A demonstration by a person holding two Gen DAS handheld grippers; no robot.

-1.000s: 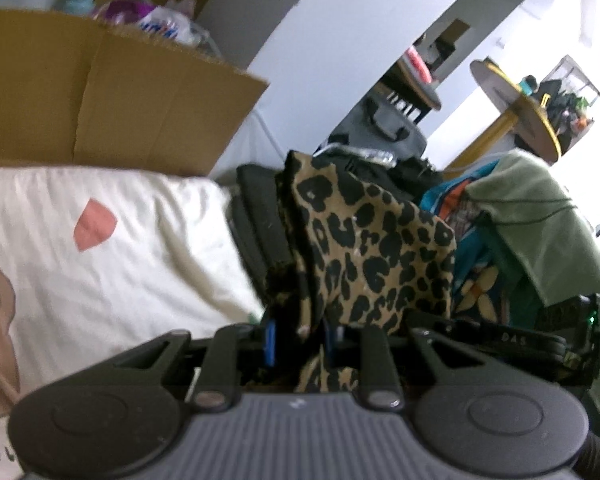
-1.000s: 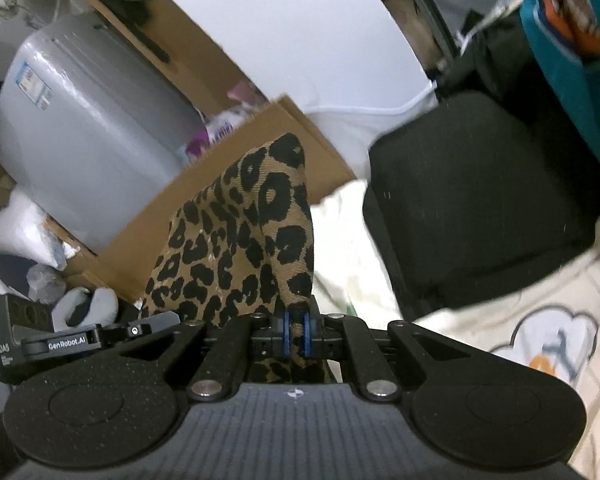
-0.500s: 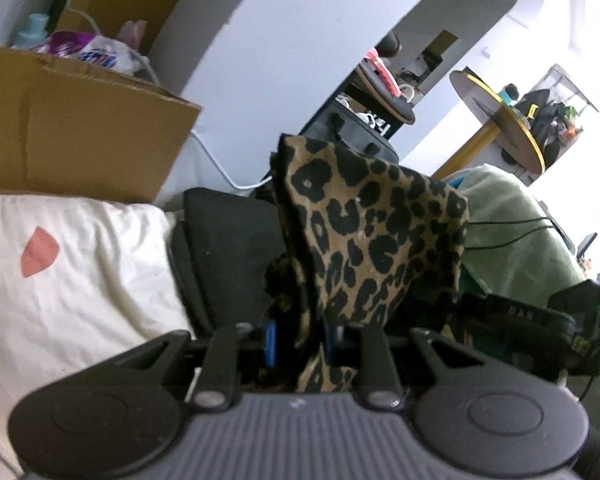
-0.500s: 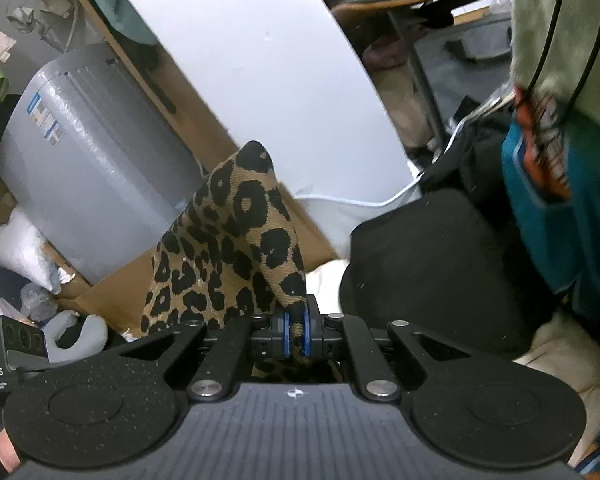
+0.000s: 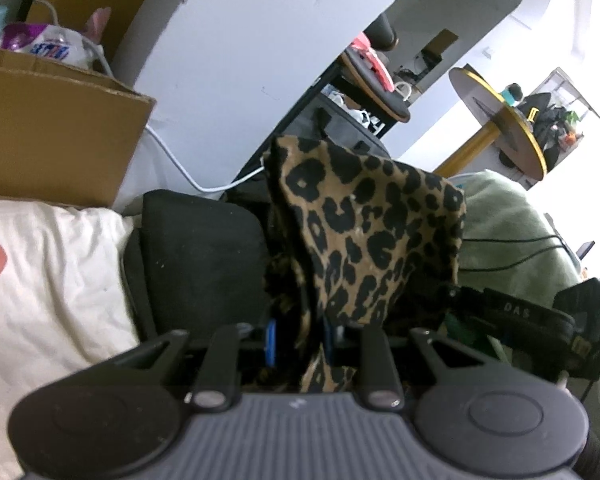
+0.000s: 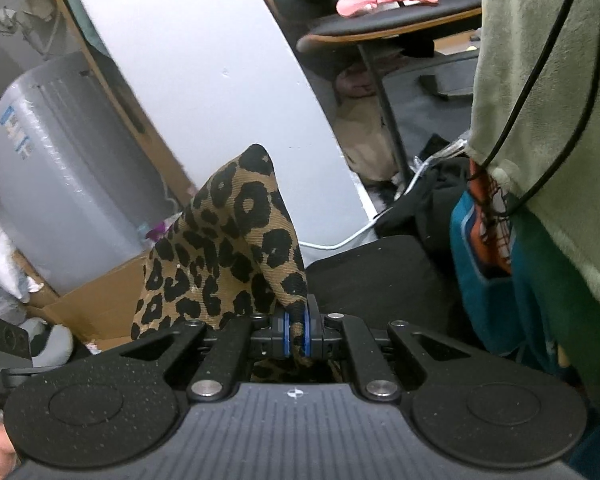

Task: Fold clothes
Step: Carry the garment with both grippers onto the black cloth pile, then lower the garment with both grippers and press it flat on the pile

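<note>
Both pairs of fingers are pinched closed on the same garment. The left gripper (image 5: 298,344), black with blue pads, clamps a fold of the tan, black-spotted leopard-print cloth (image 5: 364,236), which stands up in a stiff peak in front of its camera. The right gripper (image 6: 296,330) grips another edge of that cloth (image 6: 228,248) between its blue pads, and the fabric rises to a point up and to its left.

The cloth is held up in the air, above a black cushion-like block (image 5: 196,256) that lies beside a cream quilted bedspread with a pink patch (image 5: 48,272). A brown cardboard box (image 5: 52,136) stands behind the bedspread, and a white cable (image 5: 188,176) trails past it along a white wall (image 5: 260,40). To the right hangs a pale green fleece garment (image 6: 556,128) crossed by a thin black cord (image 6: 540,76), with a teal and orange fabric (image 6: 484,248) below it. A grey ribbed appliance, possibly a heater or a suitcase (image 6: 56,176), stands far left in the right camera's view. A round, gold-rimmed side table (image 5: 500,132) sits in the bright background.
</note>
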